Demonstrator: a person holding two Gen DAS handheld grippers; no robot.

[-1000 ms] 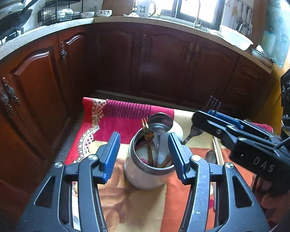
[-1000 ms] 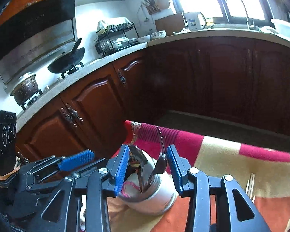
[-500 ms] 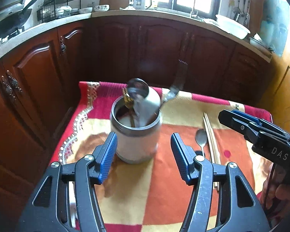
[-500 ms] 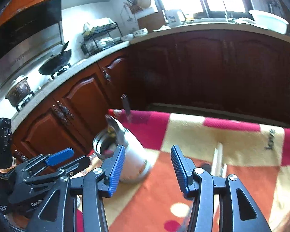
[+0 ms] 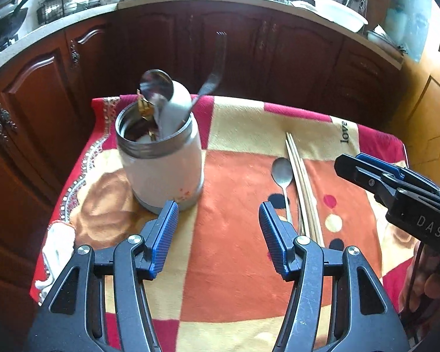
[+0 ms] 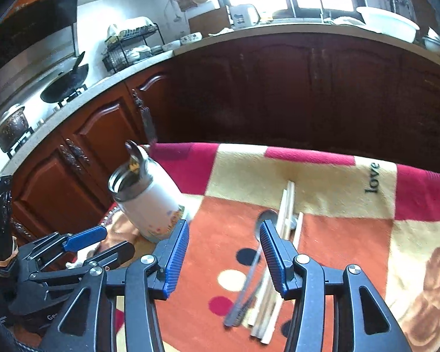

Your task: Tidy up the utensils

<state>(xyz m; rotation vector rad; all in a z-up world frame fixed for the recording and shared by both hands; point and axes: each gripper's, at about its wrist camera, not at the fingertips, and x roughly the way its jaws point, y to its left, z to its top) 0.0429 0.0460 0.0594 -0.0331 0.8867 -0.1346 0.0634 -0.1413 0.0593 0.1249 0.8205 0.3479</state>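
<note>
A white canister (image 5: 164,173) with a steel rim stands on the left of the patterned cloth (image 5: 237,264). It holds a ladle (image 5: 156,83), a fork (image 5: 217,58) and some gold cutlery. A loose spoon (image 5: 282,171) lies beside a bundle of chopsticks (image 5: 303,193) to its right. My left gripper (image 5: 217,214) is open and empty, just short of the canister. My right gripper (image 6: 223,234) is open over the cloth, with the spoon (image 6: 248,281) and chopsticks (image 6: 287,214) under its right finger. The canister (image 6: 152,205) sits to its left.
Dark wooden cabinets (image 5: 249,52) surround the table beyond the cloth's far and left edges. A white rag (image 5: 58,243) lies at the cloth's left edge. A person's hand (image 5: 434,287) holds the right gripper (image 5: 396,184) at the far right.
Both grippers have drawn back from the canister. The left one stood around it and is now in front. The right one left the fork in it and moved right over the spoon and chopsticks.
</note>
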